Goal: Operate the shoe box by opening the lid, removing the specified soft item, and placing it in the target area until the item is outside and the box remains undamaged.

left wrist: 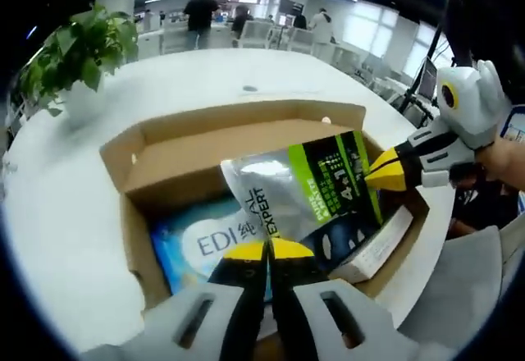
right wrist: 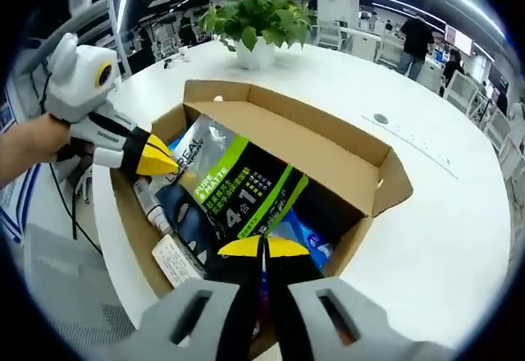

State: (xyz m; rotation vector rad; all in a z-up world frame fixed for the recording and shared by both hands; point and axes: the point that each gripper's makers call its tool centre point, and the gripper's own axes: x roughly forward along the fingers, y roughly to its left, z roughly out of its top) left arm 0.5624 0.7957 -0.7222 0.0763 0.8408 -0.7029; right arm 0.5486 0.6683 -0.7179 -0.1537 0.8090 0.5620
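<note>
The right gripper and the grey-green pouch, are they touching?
Touching. In the left gripper view, the right gripper's yellow tips meet the edge of the pouch with no gap, above the open box.

"PURE MATTE", "4 in 1", "EXPERT" on pouch [left wrist: 316, 201], "EDI" on blue pack [left wrist: 209, 242]

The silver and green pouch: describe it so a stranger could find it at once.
On the round white table stands an open cardboard shoe box. The pouch lies slanted on top of its contents, above a blue pack and beside a small white carton. Its glossy silver top, bright green stripe and large "4 in 1" print set it apart.
</note>
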